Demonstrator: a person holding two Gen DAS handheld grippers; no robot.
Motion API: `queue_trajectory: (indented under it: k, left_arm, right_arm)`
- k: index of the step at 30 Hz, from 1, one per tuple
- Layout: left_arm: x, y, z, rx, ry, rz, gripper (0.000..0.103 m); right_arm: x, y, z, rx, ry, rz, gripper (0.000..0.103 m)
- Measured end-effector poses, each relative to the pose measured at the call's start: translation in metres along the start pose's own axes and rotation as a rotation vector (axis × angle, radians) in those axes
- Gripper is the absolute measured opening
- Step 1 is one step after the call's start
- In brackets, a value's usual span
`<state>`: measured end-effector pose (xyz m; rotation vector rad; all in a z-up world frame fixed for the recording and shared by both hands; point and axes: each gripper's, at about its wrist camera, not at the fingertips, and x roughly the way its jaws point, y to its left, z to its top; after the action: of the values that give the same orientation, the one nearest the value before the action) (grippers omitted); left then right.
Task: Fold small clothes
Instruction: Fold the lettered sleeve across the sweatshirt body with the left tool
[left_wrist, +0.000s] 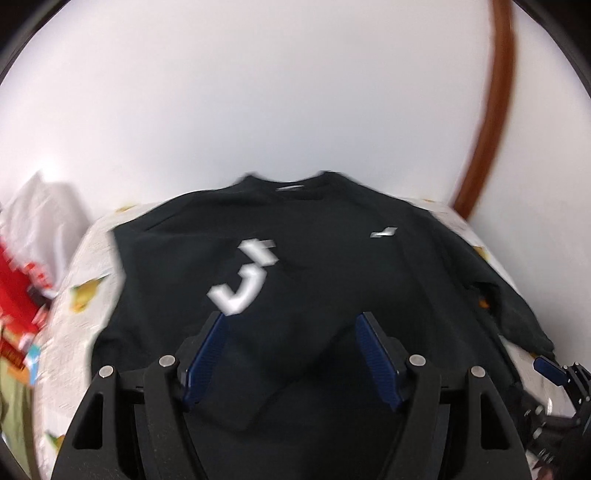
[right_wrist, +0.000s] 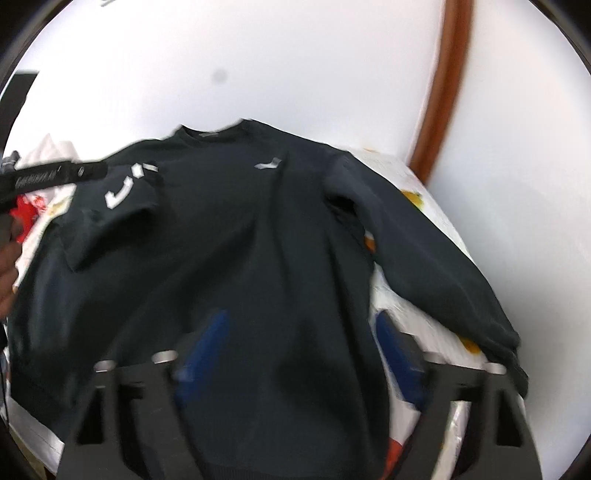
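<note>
At 9 o'clock of the black sweatshirt, red clutter crowds the patterned tablecloth; left gripper and right gripper jaws both stand apart.

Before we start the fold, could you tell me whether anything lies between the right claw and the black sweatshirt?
Nothing visible does. The right claw stands open directly over the black sweatshirt, whose bare fabric fills the gap between its blue fingers.
</note>
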<state>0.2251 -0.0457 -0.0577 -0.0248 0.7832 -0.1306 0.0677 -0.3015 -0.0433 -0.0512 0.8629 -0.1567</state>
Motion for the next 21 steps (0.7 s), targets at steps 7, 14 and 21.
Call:
queue_trajectory:
  k: [7,14,21]
  left_arm:
    - [-0.005,0.11,-0.01,-0.159,0.017,0.172,0.07]
    - [0.03,0.176,-0.011,-0.239,0.058,0.21,0.07]
    - [0.079,0.192,-0.015,-0.258,0.099,0.207,0.07]
  right_arm:
    - [0.01,0.067,0.041,-0.063,-0.013,0.101,0.056]
    - [0.044,0.15,0.073,-0.124,0.019,0.236,0.066]
    - [0.083,0.212,0.073,-0.21,0.063,0.318,0.076]
